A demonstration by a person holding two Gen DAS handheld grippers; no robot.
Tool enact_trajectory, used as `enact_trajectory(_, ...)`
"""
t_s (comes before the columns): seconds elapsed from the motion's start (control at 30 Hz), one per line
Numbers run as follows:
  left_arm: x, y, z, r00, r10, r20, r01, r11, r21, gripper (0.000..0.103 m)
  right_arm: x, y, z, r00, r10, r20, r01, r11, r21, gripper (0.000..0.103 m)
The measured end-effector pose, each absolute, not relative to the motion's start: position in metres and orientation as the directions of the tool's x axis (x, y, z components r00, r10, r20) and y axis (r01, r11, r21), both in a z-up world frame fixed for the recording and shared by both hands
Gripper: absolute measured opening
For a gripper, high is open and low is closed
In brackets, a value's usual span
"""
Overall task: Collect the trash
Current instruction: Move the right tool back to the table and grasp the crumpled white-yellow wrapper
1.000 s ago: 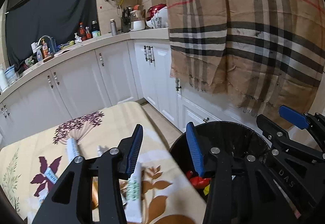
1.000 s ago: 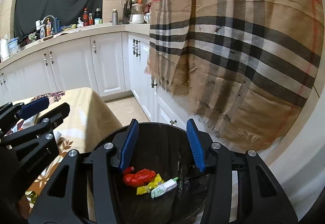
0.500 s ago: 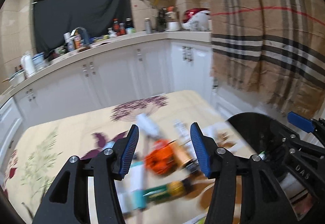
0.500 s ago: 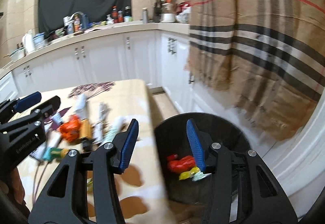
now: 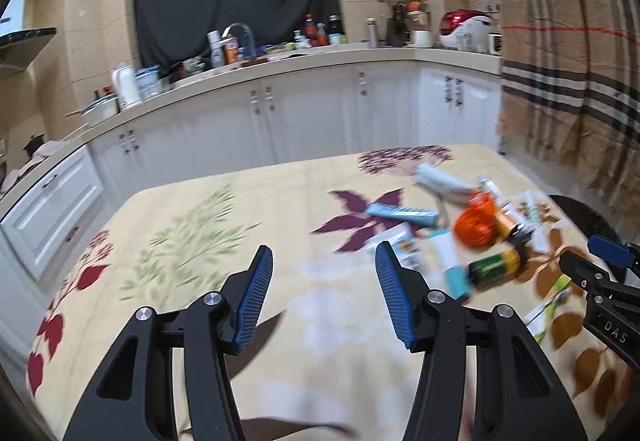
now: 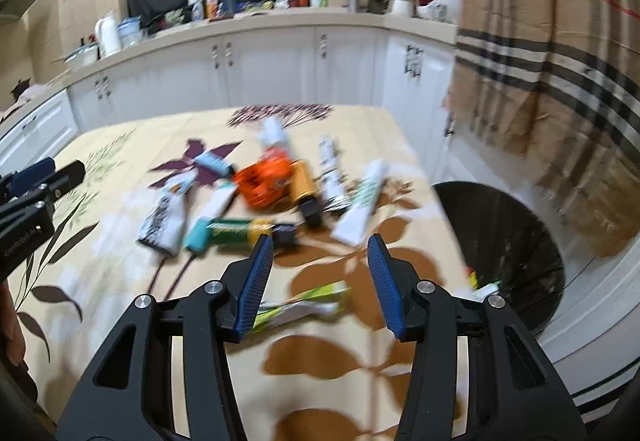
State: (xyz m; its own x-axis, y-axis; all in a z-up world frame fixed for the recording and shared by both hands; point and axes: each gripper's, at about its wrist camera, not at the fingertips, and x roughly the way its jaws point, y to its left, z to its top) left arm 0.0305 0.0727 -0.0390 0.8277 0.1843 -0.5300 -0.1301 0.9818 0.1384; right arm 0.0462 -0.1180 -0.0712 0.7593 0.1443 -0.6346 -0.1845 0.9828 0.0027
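Trash lies in a heap on the floral tablecloth (image 6: 120,241): an orange crumpled wrapper (image 6: 264,181), a green and yellow tube (image 6: 236,231), white tubes (image 6: 362,201) and a green-white wrapper (image 6: 300,305). The heap also shows in the left wrist view, with the orange wrapper (image 5: 476,227) at the right. A black trash bin (image 6: 508,241) stands off the table's right edge with some trash inside. My left gripper (image 5: 324,293) is open and empty over the table's middle. My right gripper (image 6: 318,281) is open and empty just above the green-white wrapper.
White kitchen cabinets (image 5: 312,121) and a cluttered counter (image 5: 248,57) run behind the table. A plaid cloth (image 6: 560,81) hangs at the right above the bin. The other gripper (image 6: 32,193) shows at the left edge of the right wrist view.
Both grippers have swung left, away from above the bin and over the table. The trash heap has come into view in front of them. Both stay open and empty.
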Motion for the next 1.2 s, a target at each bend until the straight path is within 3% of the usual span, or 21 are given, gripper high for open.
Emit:
enact_trajectory(0.4, 0.009, 0.118, -0.053, 0.802, 0.197, -0.563, -0.176, 0.980, 0.093, 0.053, 0.035, -0.080, -0.097, 0.700, 0.069, -0.710, -0.216, 0.969, -0.118, 0.048)
enact_trajectory(0.97, 0.010, 0.121, -0.062, 0.797, 0.172, -0.579, -0.166, 0.984, 0.064, 0.053, 0.025, -0.110, -0.103, 0.698, 0.065, -0.713, -0.167, 0.983, -0.073, 0.056)
enact_trajectory(1.03, 0.012, 0.119, -0.062, 0.797, 0.168, -0.580, -0.163, 0.985, 0.062, 0.053, 0.029, -0.106, -0.102, 0.697, 0.076, -0.713, -0.186, 0.979, -0.077, 0.052)
enact_trajectory(1.1, 0.013, 0.116, -0.063, 0.796, 0.165, -0.582, -0.157, 0.985, 0.066, 0.053, 0.032, -0.103, -0.104, 0.683, 0.098, -0.724, -0.210, 0.975, -0.067, 0.035)
enact_trajectory(1.2, 0.016, 0.111, -0.064, 0.794, 0.157, -0.587, -0.146, 0.987, 0.067, 0.053, 0.036, -0.099, -0.109, 0.655, 0.129, -0.745, -0.239, 0.970, -0.042, 0.021)
